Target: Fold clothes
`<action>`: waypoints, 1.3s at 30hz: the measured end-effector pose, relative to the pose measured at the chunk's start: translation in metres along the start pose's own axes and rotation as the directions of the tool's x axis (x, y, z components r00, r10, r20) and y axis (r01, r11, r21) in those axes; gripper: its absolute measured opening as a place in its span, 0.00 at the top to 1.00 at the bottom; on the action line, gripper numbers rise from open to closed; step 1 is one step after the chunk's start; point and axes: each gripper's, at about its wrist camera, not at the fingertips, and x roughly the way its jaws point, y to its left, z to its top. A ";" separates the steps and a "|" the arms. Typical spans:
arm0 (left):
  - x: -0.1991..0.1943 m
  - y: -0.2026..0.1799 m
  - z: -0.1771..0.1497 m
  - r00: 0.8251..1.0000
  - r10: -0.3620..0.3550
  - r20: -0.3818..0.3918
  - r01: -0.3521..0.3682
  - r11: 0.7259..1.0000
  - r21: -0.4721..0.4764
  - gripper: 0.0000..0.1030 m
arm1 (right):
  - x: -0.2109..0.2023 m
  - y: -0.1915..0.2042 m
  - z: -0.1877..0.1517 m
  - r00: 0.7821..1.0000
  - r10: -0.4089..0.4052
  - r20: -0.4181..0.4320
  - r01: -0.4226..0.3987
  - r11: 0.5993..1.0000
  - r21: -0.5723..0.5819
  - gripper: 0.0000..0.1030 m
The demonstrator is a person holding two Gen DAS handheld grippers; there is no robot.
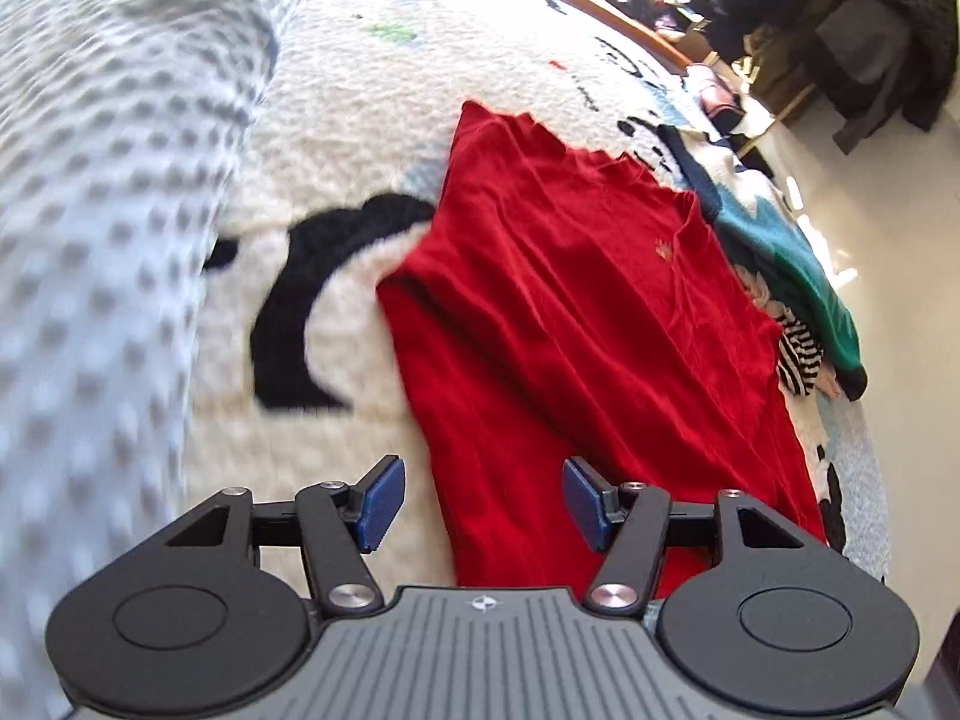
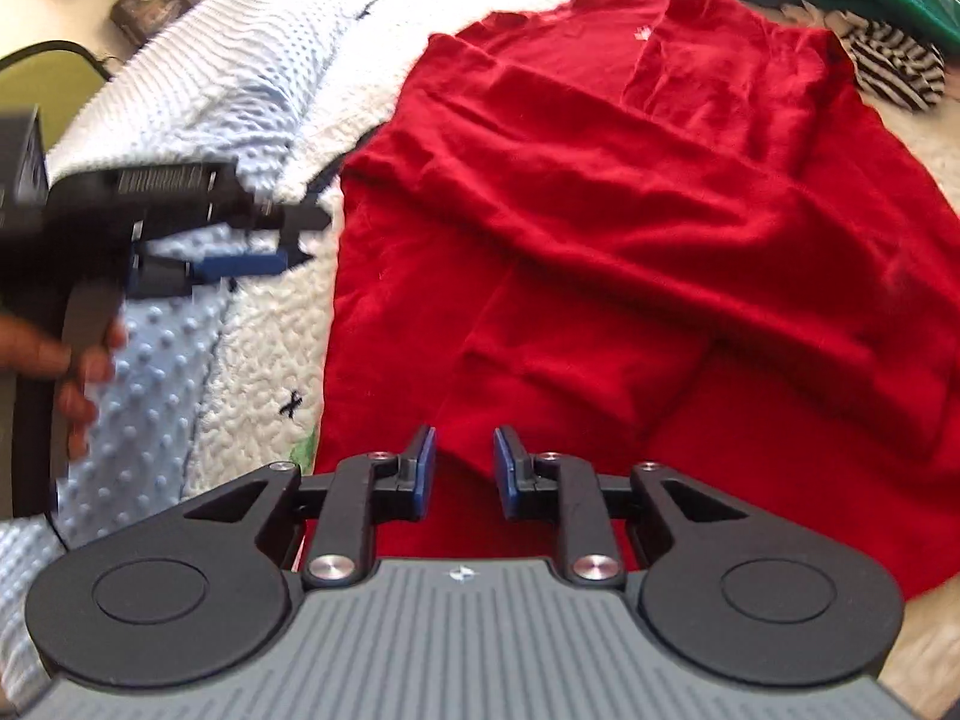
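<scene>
Between our right gripper's (image 2: 462,471) blue pads (image 2: 425,468) we see only a narrow gap, nothing clamped, with the red garment (image 2: 630,210) spread just beneath and ahead of them on the white fleece blanket (image 2: 264,372). Our left gripper (image 1: 483,501) hangs with jaws wide apart and empty over the garment's near left edge. Beyond the garment's far right side lies a pile of teal and striped clothes (image 1: 798,312); to the left, a dotted pale-blue blanket (image 1: 102,228).
</scene>
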 end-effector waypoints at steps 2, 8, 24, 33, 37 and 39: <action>0.017 0.013 0.011 0.998 -0.004 -0.055 0.007 0.999 0.044 0.45 | 0.010 0.012 -0.013 0.997 -0.082 -0.004 0.082 0.996 0.035 0.77; 0.028 0.025 0.016 0.978 -0.077 -0.195 0.133 0.945 0.298 0.49 | 0.011 0.041 -0.034 0.965 -0.259 0.047 0.250 0.959 0.136 0.77; 0.096 0.044 0.204 0.950 -0.237 -0.205 0.278 0.940 0.200 0.42 | -0.025 0.102 -0.130 0.892 -0.429 0.143 0.100 0.496 0.862 0.80; 0.145 0.039 0.202 0.881 -0.314 -0.354 0.390 0.906 0.167 0.40 | -0.009 0.098 -0.166 0.880 -0.440 0.179 -0.102 0.194 0.976 0.73; 0.154 0.045 0.205 0.856 -0.360 -0.371 0.421 0.902 0.095 0.39 | 0.001 0.095 -0.185 0.876 -0.441 0.197 -0.224 -0.011 0.974 0.72; 0.156 0.045 0.207 0.849 -0.367 -0.381 0.429 0.899 0.090 0.39 | 0.007 0.096 -0.187 0.874 -0.442 0.201 -0.255 -0.066 0.965 0.71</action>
